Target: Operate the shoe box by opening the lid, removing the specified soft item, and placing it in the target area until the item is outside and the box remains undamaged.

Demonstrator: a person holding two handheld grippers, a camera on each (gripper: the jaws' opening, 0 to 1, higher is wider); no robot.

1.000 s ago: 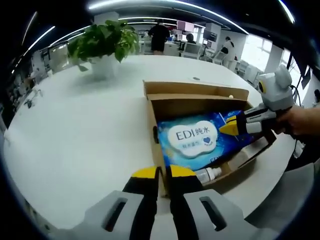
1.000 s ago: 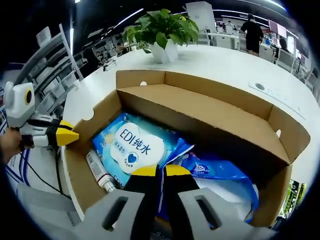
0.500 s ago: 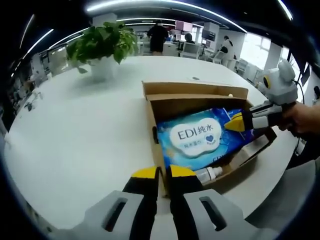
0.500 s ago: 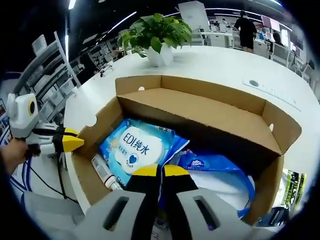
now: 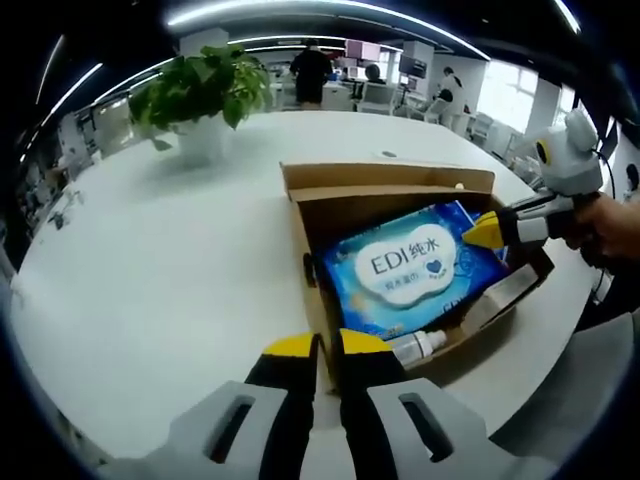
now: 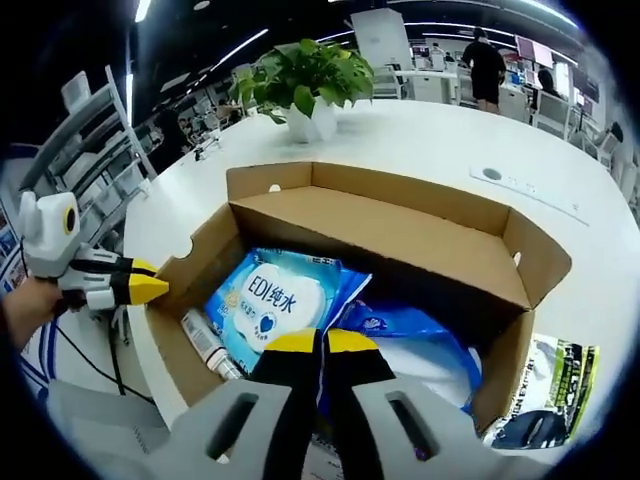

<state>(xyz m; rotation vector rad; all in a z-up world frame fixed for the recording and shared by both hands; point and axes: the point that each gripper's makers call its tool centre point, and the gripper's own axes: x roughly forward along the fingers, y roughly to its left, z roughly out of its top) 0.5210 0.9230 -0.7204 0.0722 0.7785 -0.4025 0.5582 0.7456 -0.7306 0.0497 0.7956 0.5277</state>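
The open cardboard box (image 6: 400,235) sits on a white table (image 6: 440,140), lid folded back. Inside lie a blue wipes pack (image 6: 275,300), a small bottle (image 6: 208,345) beside it and a blue bag (image 6: 400,335). The right gripper (image 6: 320,345) has its jaws together on the pack's edge. The left gripper (image 6: 140,290) hovers outside the box's wall. A potted plant (image 6: 305,85) stands behind.

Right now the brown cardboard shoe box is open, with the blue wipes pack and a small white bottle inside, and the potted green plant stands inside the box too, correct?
Not quite. The brown cardboard shoe box is open and holds the blue wipes pack and the small white bottle, but the potted green plant stands on the white table beyond the box, not inside it. The right gripper view shows this.
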